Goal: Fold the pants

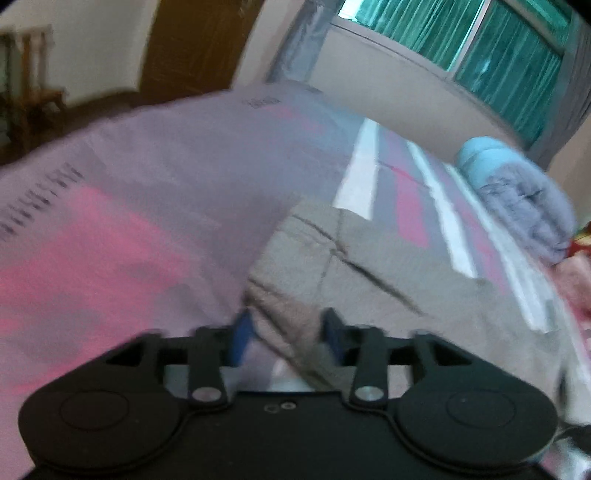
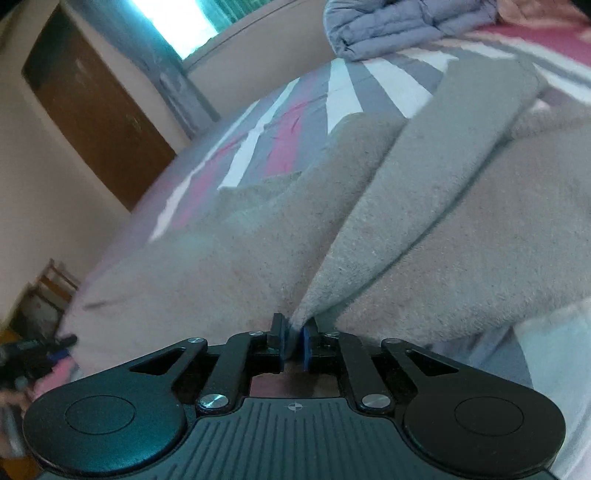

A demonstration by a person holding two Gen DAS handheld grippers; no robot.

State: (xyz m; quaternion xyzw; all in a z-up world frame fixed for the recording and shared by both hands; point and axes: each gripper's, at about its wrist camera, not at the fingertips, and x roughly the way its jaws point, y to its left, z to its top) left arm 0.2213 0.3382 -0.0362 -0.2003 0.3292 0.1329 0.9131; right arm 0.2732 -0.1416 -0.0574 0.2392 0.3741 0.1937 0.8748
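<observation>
The grey-beige fleece pants (image 2: 424,221) lie spread on a striped bedspread (image 2: 280,147). My right gripper (image 2: 293,341) is shut on an edge of the pants, and a raised fold runs from its blue pads up and to the right. In the left wrist view the pants (image 1: 369,273) lie ahead and to the right. My left gripper (image 1: 288,332) is open, its blue pads on either side of a corner of the pants. The view is blurred by motion.
A rolled blue-grey quilt (image 1: 524,199) lies at the far side of the bed; it also shows in the right wrist view (image 2: 399,26). A brown door (image 2: 96,107), a window with green curtains (image 1: 480,48) and a wooden chair (image 1: 26,96) stand around the bed.
</observation>
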